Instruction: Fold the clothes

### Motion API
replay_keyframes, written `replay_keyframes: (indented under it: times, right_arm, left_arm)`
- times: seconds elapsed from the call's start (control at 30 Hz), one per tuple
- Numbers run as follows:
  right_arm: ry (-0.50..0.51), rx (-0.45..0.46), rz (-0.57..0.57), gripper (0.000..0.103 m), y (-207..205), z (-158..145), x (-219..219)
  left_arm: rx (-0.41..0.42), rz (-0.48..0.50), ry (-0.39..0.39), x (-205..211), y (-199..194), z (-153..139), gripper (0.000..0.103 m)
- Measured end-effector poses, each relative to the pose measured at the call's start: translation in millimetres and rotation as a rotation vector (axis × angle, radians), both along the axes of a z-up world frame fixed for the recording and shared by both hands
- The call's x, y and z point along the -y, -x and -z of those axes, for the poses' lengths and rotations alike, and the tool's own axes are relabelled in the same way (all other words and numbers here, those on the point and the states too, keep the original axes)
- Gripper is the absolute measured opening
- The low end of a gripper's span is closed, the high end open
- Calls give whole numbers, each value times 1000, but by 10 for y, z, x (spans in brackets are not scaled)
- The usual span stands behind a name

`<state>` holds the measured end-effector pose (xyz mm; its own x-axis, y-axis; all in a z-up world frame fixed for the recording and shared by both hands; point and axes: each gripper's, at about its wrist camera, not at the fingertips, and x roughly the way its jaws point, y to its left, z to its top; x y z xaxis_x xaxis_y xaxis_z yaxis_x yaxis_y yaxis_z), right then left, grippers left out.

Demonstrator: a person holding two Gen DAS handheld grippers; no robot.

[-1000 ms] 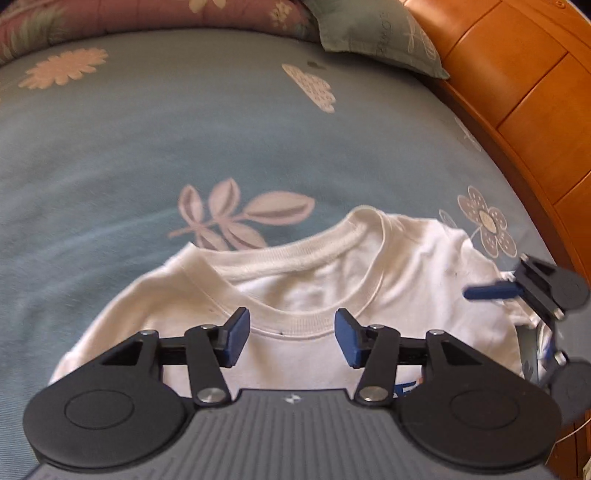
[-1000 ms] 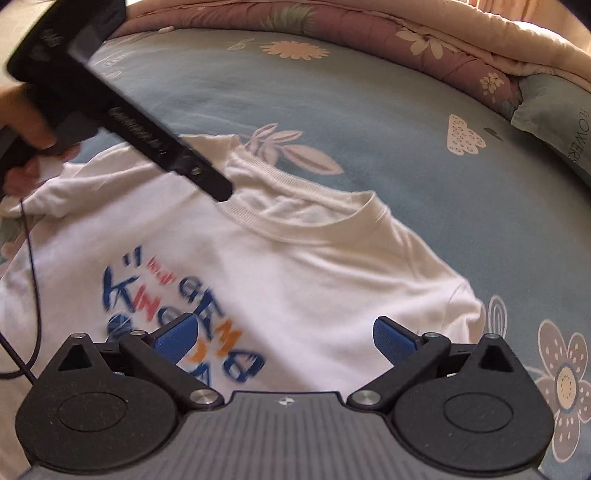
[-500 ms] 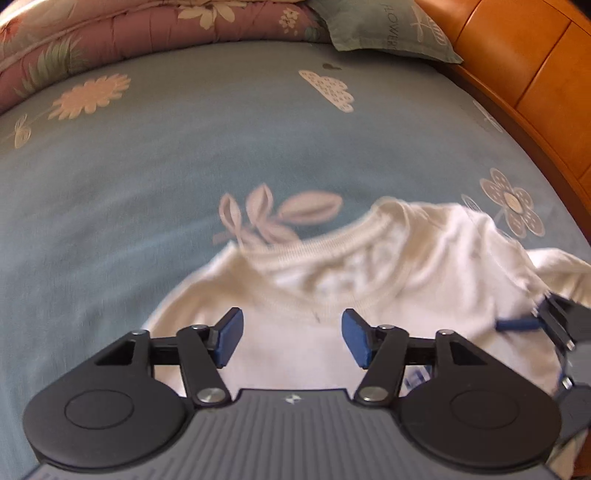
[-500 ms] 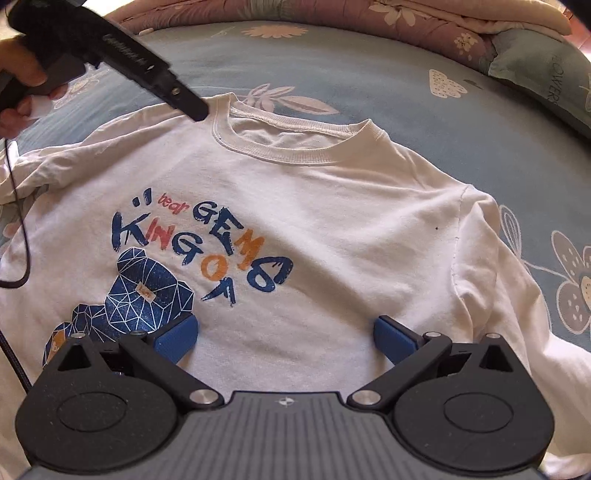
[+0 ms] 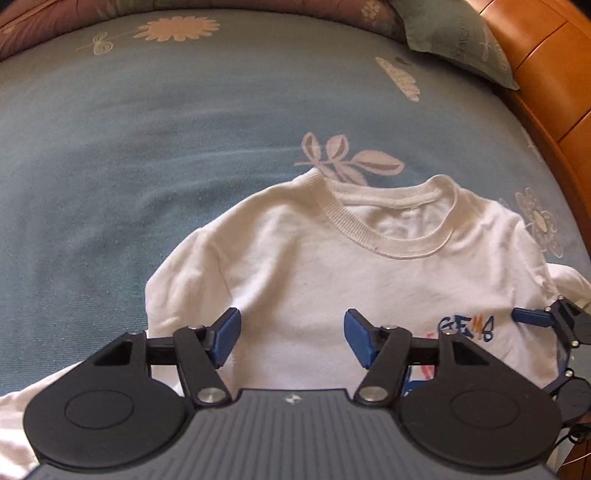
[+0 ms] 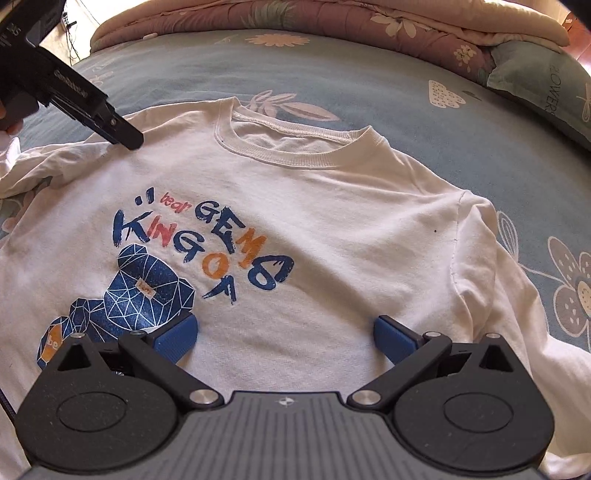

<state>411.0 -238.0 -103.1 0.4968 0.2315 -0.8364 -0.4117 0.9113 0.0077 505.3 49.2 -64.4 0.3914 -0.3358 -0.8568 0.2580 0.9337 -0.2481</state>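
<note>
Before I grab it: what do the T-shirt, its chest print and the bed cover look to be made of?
T-shirt: soft white knit, probably cotton jersey; ribbed collar, limp creases, matte.
Chest print: flat blue, orange and red ink, apparently screen-printed, with no gloss or raised edge.
Bed cover: matte blue woven fabric with pale flowers and faint ripples; fibre unclear.

A bed covered in a blue-grey sheet [image 6: 369, 81] printed with pale flowers and leaves carries everything. A white T-shirt [image 6: 332, 236] lies face up and spread out on its near part, collar toward the far side. A folded quilt [image 6: 332, 18] and a green pillow [image 6: 546, 85] rest at the far edge.
</note>
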Motion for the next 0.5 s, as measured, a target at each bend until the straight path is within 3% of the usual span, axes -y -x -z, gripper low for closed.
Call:
replay_keyframes:
  times: [0.1, 0.43, 0.5]
  right_arm:
    - [4, -4, 0, 103, -2, -6, -5]
    - [-1, 11, -3, 103, 19, 0, 4]
    - [0, 11, -4, 103, 17, 1, -1]
  left_arm:
    - [37, -31, -31, -174, 41, -85, 68]
    - [12, -110, -327, -697, 13, 145, 64]
    - [17, -44, -370, -640, 24, 203, 62]
